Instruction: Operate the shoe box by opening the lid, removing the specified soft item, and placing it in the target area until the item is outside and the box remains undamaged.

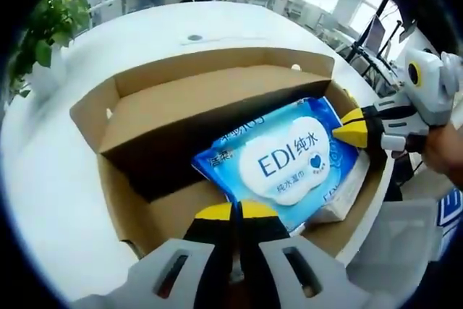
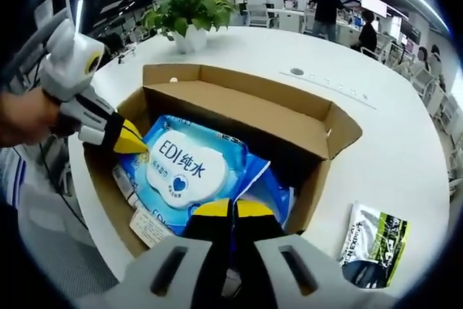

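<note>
Open cardboard shoe box (image 1: 217,106) sits on a round white table (image 1: 43,179), lid flap folded back along the far side. Blue wet-wipes pack (image 1: 278,161) marked "EDI" lies tilted inside the box, leaning on the near wall; its lower edge is hidden behind the jaws in both views, small print too small to read. Under it a white item with a label (image 2: 150,226), mostly covered, can't tell what it is. Left gripper (image 1: 236,211): yellow tips pressed together, clenched, nothing between them, just above the pack's near edge. Right gripper (image 2: 231,209): jaws likewise closed on nothing, over the pack's corner; in the left gripper view its yellow tip touches the pack's edge at the box wall. Beside the box, a black-and-green packet (image 2: 375,244) lies on the table, partly cut off. Potted plant (image 2: 189,14) at the far table edge; office desks and people behind, blurred.
</note>
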